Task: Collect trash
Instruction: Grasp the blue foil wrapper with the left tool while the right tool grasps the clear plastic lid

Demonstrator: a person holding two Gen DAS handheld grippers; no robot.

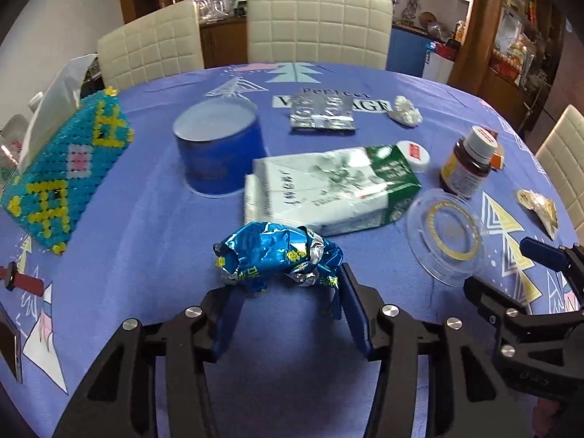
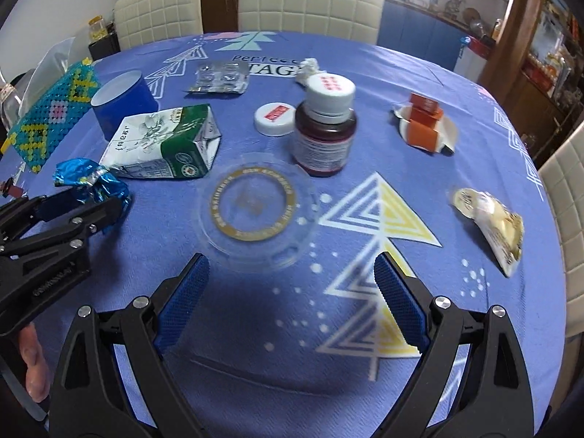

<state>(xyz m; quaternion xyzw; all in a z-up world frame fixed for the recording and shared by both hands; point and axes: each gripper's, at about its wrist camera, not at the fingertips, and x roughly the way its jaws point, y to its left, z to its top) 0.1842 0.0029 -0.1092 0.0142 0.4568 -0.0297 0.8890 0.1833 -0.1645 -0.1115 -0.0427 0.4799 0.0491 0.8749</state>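
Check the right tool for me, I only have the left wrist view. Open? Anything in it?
Observer: The right tool is open and empty. The clear lid lies flat just ahead of its tips.
Operator: What's the orange sliver behind the brown bottle?
Observer: Small orange boxes stacked on a white wrapper, to the right of the bottle and not touching it.
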